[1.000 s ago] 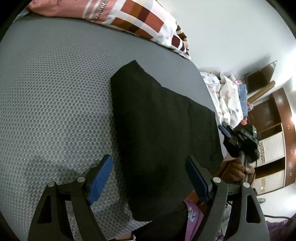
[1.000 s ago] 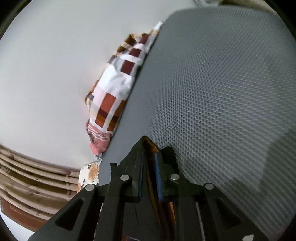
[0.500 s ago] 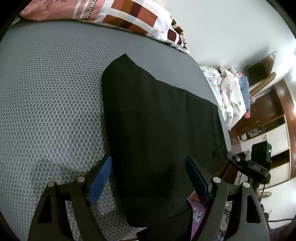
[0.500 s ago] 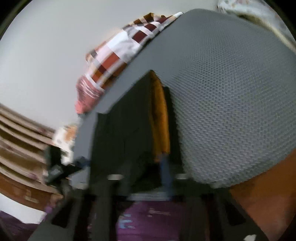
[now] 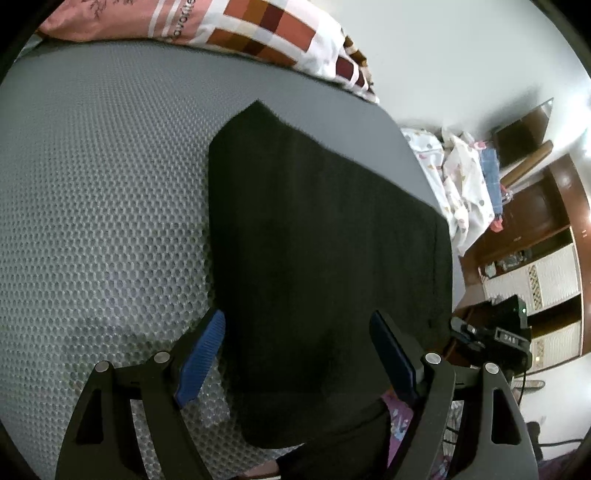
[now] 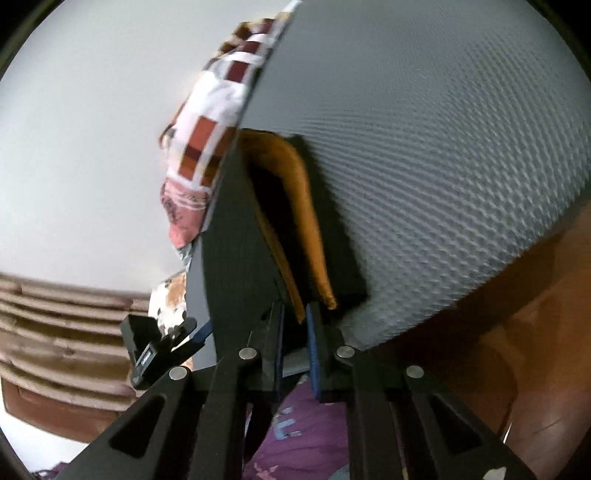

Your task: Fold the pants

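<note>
Black pants (image 5: 317,266) lie folded flat on the grey mesh bed (image 5: 103,206). My left gripper (image 5: 299,350) is open, its blue pads hovering either side of the pants' near end. My right gripper (image 6: 295,325) is shut on the pants' edge (image 6: 236,236) at the bed's near side; an orange lining (image 6: 299,206) shows inside the lifted layer. The right gripper also shows in the left wrist view (image 5: 491,336) at the pants' right corner. The left gripper shows in the right wrist view (image 6: 162,343).
A checked red, white and pink pillow (image 5: 258,33) lies at the head of the bed. Patterned clothes (image 5: 458,177) hang beyond the bed's right side, near wooden cabinets (image 5: 546,229). The person's purple clothing (image 6: 306,435) is below the right gripper.
The right gripper has swung down to the bed's near edge, still shut on the pants. The pants have settled flatter and shifted slightly. The left gripper stays open over them.
</note>
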`<state>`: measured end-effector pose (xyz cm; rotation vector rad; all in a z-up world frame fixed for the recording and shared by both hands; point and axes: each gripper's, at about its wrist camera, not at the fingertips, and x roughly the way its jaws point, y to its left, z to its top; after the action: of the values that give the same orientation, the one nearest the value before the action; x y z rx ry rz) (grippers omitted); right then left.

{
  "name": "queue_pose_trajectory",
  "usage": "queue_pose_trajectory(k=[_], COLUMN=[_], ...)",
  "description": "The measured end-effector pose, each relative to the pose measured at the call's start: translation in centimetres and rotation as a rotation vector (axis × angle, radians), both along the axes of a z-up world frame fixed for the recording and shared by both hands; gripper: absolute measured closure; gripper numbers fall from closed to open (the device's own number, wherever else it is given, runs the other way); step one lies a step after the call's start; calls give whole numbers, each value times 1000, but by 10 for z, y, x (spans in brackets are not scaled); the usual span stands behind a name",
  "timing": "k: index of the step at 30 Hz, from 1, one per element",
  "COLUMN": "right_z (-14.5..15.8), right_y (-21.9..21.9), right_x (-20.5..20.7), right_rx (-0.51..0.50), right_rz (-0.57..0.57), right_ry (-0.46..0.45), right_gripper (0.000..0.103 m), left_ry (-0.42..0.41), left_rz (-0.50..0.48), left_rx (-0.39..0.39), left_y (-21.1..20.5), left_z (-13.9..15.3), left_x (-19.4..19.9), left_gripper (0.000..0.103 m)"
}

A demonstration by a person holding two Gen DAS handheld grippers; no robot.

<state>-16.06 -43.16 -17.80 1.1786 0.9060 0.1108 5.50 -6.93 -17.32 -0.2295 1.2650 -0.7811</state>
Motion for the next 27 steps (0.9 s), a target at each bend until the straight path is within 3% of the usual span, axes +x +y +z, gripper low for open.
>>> queue_pose_trajectory(k=[6, 11, 13, 20, 27], right_z=[13, 5, 3, 4, 6], right_y=[-1, -9, -11, -14, 1], right_x=[4, 2, -1, -5, 11], right_rx=[-56, -2, 15, 9, 2], right_rz=[1, -32, -53, -60, 22], right_ry=[-32, -46, -53, -37, -32], right_gripper=[92, 88, 85, 54, 52], left_ry=[11, 2, -4, -8, -8], left_rz=[6, 6, -3, -6, -9], left_rx=[11, 19, 24, 19, 17], left_y=[-1, -5, -7, -10, -7], left_z=[-7, -14, -14, -15, -16], left_x=[2, 2, 2, 2, 3], left_gripper=[22, 20, 19, 19, 18])
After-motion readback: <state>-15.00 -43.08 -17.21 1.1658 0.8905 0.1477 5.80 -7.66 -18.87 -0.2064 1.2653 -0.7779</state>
